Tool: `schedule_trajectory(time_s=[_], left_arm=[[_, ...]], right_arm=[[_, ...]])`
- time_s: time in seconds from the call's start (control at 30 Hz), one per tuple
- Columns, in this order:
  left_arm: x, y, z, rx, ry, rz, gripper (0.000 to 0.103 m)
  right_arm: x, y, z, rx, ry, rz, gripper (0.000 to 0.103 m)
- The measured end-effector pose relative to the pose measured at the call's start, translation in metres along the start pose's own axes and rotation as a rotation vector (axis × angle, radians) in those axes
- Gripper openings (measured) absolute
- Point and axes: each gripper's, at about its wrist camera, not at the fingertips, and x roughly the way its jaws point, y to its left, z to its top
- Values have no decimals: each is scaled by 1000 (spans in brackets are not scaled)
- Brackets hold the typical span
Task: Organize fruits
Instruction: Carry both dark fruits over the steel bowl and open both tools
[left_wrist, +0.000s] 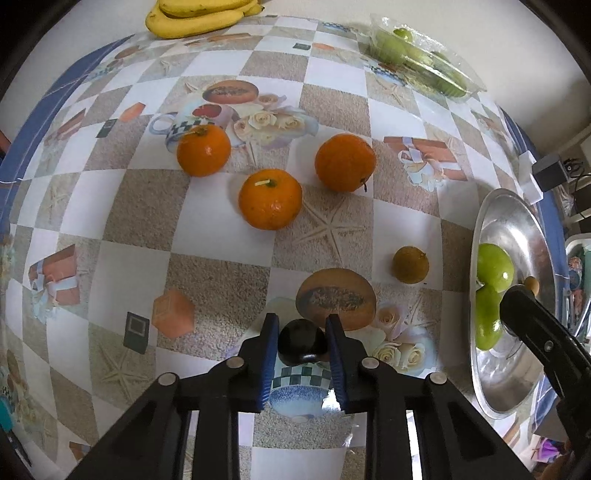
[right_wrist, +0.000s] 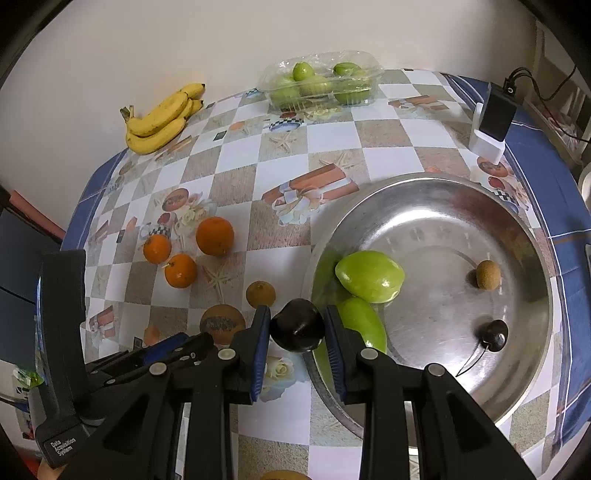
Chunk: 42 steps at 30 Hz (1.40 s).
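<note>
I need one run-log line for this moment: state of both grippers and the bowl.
left gripper: shut on dark plum | right gripper: shut on dark fruit | metal bowl: two green fruits, not full

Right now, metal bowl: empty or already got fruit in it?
Not empty. The metal bowl holds two green fruits, a small brown fruit and a dark cherry. Three oranges are on the table outside.
</note>
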Motion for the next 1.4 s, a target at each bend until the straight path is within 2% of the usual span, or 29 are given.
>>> schedule_trajectory(time_s=[0.33,0.63,1.07,1.4], left_arm=[[-29,-8,2,22,-78,-21,27],[-56,-60,-7,177,-161,-52,27],[-37,-147,-36,390,-113,-96,28],[-13,-163,-47,434,-64,-64,28]], right_arm=[[-1,-23,1,67,6,2,31],[-11,-78,-4,186,6,-71,31],[-27,-125,-14,272,-16,-79,31],[-1,-129,-20,280,68,-68,31]])
